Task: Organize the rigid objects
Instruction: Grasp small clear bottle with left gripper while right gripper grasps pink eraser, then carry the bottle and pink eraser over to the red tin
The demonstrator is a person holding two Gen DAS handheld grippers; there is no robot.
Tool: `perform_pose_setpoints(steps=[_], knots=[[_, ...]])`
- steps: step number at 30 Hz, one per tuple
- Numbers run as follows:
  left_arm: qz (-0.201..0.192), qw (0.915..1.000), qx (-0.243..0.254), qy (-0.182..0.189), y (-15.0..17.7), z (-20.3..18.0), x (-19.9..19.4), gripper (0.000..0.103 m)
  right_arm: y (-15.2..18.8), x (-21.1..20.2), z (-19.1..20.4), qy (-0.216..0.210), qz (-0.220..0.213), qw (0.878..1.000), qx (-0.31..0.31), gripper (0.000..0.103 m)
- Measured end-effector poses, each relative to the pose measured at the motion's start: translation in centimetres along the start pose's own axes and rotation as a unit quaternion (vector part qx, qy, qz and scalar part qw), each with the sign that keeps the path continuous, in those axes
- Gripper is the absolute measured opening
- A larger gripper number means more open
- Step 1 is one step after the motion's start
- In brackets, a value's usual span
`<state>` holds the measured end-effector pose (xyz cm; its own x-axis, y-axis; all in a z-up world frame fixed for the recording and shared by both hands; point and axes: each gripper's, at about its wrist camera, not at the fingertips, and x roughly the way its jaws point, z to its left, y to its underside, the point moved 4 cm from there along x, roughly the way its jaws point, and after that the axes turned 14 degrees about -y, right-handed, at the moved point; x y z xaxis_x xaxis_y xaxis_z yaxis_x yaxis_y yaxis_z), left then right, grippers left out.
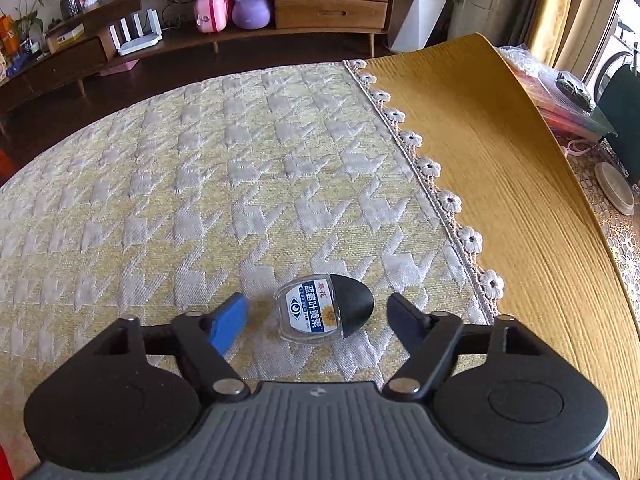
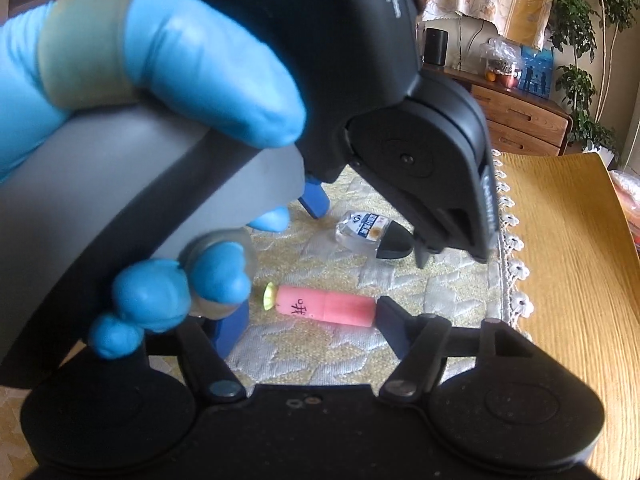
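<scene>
Spread wide in the left wrist view, the left gripper point(image 1: 318, 316) is hovering low over the tabletop point(image 1: 168, 184) with nothing between its fingers. One blue pad point(image 1: 228, 326) is sitting at 9 o'clock and the dark finger at 3 o'clock of a small clear bottle with a black cap point(image 1: 326, 310), which is lying on its side on the houndstooth cloth, cap pointing toward 3 o'clock, apart from both fingers. At 2 o'clock a yellow mat point(image 1: 500, 168) with a flower-lace edge is lying over the cloth.

Closer in the right wrist view, the right gripper point(image 2: 308, 316) is also gaping; a pink tube with a yellow-green end point(image 2: 324, 306) is lying crosswise between its fingers, its 3 o'clock end touching the dark finger. At 12 o'clock the gloved left hand point(image 2: 168, 72) is gripping the other tool above the bottle.
</scene>
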<state>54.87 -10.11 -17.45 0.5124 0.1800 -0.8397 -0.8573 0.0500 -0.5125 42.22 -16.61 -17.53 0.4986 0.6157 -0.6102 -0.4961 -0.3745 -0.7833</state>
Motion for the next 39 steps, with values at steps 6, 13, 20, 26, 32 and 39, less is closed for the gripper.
perform_pose_setpoints(steps=[6, 13, 20, 26, 32, 39], knots=[[-0.004, 1.0, -0.002, -0.002, -0.1, 0.0, 0.0, 0.055, 0.7, -0.7, -0.1, -0.001, -0.007, 1.0, 0.001, 0.059], [-0.008, 0.9998, -0.016, 0.002, 0.4, 0.9, -0.7, 0.054, 1.0, -1.9, 0.3, 0.0, -0.007, 1.0, 0.012, 0.059], [-0.01, 0.9999, -0.014, -0.002, 2.2, 2.6, -2.4, 0.054, 1.1, -4.5, 0.9, -0.002, -0.008, 0.999, 0.035, 0.059], [-0.024, 0.9997, -0.009, -0.002, 4.4, 4.7, -5.9, 0.054, 1.0, -7.3, 3.4, -0.009, -0.015, 0.999, 0.027, 0.059], [-0.03, 0.9992, -0.026, 0.005, 6.7, 7.6, -9.7, 0.054, 0.2, -10.0, 6.1, -0.015, -0.015, 1.0, 0.017, 0.059], [-0.043, 0.9979, -0.049, 0.001, 9.2, 11.6, -14.5, 0.054, -1.0, -12.9, 10.4, -0.026, -0.023, 0.999, 0.0, 0.059]])
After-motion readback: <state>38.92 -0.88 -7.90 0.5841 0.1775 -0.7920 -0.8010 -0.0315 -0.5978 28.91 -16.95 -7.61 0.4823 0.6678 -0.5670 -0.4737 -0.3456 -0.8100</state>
